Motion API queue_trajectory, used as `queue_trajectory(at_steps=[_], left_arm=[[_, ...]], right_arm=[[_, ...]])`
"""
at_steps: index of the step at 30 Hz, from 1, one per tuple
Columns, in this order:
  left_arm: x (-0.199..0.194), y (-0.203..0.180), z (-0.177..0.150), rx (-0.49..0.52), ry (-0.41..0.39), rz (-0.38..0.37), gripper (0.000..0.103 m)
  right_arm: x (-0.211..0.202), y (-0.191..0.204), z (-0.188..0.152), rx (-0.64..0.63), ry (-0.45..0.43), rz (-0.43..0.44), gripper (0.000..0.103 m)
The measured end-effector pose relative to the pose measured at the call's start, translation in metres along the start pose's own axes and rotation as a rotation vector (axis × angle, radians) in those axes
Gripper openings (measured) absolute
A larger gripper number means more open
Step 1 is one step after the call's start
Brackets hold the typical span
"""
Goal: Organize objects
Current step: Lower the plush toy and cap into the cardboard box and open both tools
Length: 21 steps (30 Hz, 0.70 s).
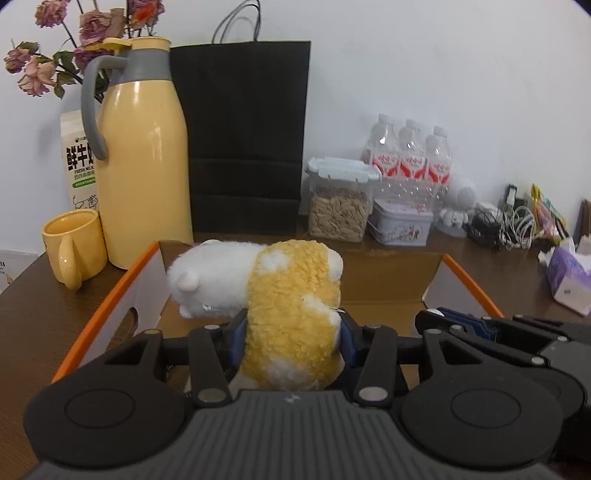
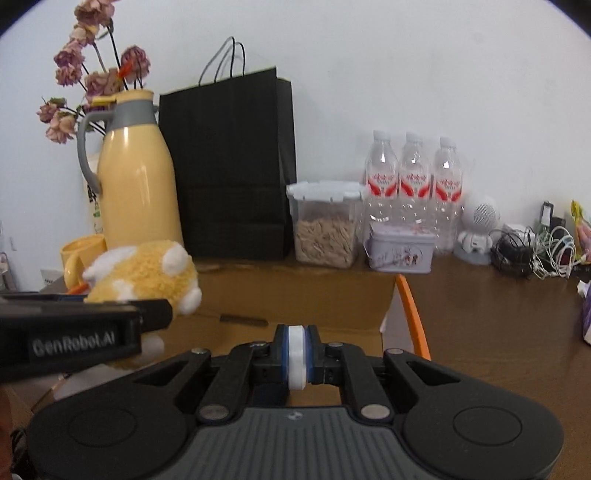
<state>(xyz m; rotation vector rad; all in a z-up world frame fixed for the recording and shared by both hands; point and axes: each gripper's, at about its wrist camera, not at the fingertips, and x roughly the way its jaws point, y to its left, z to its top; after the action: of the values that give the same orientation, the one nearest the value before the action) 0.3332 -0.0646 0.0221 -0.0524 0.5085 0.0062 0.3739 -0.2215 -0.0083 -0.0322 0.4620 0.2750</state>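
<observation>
Left wrist view, from nine o'clock across: a yellow mug (image 1: 74,245) stands on the brown table (image 1: 44,302), just beside a tall yellow jug (image 1: 144,166) with a grey handle; a milk carton (image 1: 79,162) and dried roses (image 1: 88,26) show behind them. At twelve o'clock a black paper bag (image 1: 243,136) stands against the wall. Below it lies an open cardboard box (image 1: 384,291) with orange-edged flaps; its visible floor is bare brown card. Over the box, at six o'clock, the left gripper (image 1: 293,332) has its blue pads pressed into the yellow-and-white plush toy (image 1: 288,314), squeezing its body, head pointing to nine o'clock. Toward two o'clock a clear lidded container (image 1: 340,206) is about half full of pale seeds, touching a small printed tin (image 1: 400,227) with its lid on; water bottles (image 1: 410,155) stand behind. Right wrist view shows the right gripper (image 2: 296,356) at six o'clock, its fingers clamped on a thin white disc (image 2: 296,354) above the box's right half.
</observation>
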Motion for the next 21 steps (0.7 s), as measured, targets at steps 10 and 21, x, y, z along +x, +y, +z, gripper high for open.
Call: queue_trajectory(at_steps=[10,21], left_arm=[[-0.018,-0.002,-0.001,0.011,-0.101,0.044,0.06],[-0.049,0.002,0.006,-0.008,-0.227,0.095,0.103]], right_arm=[[-0.005,0.001,-0.008,-0.001,0.03,-0.003,0.011],[-0.035,0.004,-0.005,-0.022,-0.063,0.002,0.103]])
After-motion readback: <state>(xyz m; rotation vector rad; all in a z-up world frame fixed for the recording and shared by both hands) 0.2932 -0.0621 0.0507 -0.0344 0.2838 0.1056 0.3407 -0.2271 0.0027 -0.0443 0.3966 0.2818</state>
